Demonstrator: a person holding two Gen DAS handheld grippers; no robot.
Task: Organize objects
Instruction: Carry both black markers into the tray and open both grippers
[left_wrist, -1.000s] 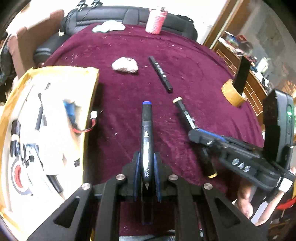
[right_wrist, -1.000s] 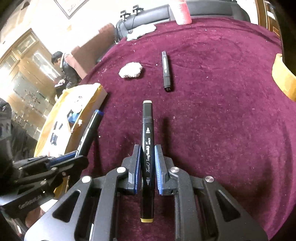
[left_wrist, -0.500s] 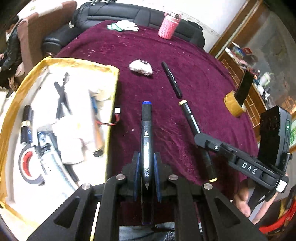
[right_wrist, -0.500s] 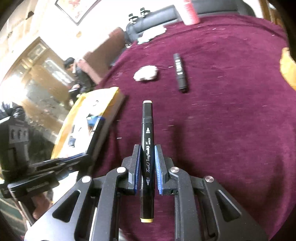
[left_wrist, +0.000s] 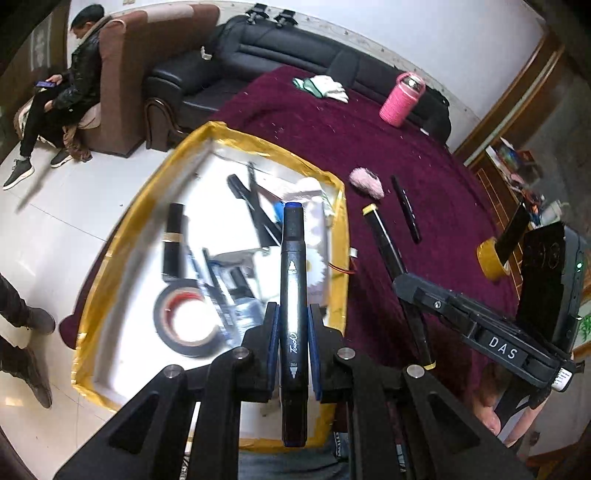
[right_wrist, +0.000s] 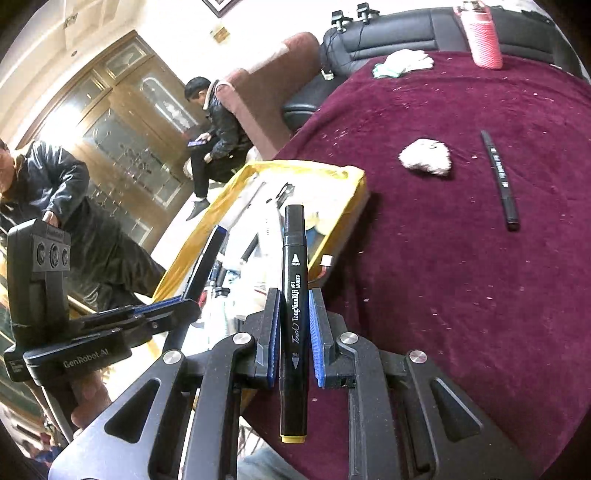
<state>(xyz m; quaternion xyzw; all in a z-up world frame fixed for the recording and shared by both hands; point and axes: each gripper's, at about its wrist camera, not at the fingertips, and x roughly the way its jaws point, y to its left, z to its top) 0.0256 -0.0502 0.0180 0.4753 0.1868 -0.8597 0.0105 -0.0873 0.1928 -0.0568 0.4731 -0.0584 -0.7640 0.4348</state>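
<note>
My left gripper (left_wrist: 293, 325) is shut on a black marker with blue ends (left_wrist: 293, 266) and holds it above the yellow-rimmed white tray (left_wrist: 334, 184). My right gripper (right_wrist: 294, 321) is shut on a black marker with yellow ends (right_wrist: 294, 266), held over the tray's right edge (right_wrist: 356, 184); it also shows in the left wrist view (left_wrist: 384, 236). The tray holds a black tape roll (left_wrist: 184, 321), a black tube (left_wrist: 173, 240) and several other small items. A third black marker (left_wrist: 406, 208) lies on the maroon cloth (right_wrist: 480, 277).
A fluffy pinkish-white puff (right_wrist: 426, 157) lies on the cloth near the loose marker. A yellow tape roll (left_wrist: 489, 256), a pink bottle (left_wrist: 400, 98) and white gloves (left_wrist: 327, 88) stand farther off. A black sofa and seated people are beyond the table's left edge.
Both grippers have swung left with their markers. The left one moved from over the cloth to over the tray. The right one moved to the tray's edge.
</note>
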